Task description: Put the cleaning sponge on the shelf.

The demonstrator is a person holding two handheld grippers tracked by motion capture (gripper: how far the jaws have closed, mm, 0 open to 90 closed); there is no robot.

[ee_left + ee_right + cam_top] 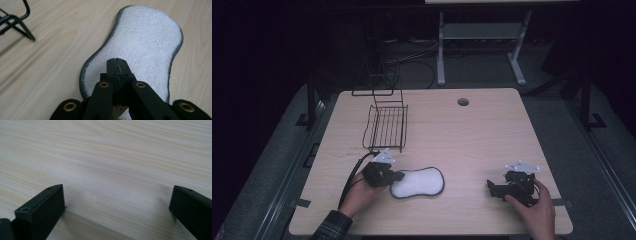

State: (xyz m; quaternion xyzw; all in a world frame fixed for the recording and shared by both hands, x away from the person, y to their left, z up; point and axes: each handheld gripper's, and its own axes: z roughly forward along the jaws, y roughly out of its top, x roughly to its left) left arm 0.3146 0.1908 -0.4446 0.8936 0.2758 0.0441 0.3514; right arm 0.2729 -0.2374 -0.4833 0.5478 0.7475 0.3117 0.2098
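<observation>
A white fluffy pad with a grey rim lies flat on the wooden table near its front middle. My left gripper hovers at the pad's left end. In the left gripper view the pad stretches away under that gripper, whose jaws are shut together with nothing visible between them. My right gripper rests at the front right, well apart from the pad. Its jaws stand wide open over bare wood in the right gripper view.
A black wire rack stands behind the left gripper, and one of its legs shows at the left gripper view's upper left. A cable hole sits near the table's far edge. Desk legs and cables are on the floor beyond.
</observation>
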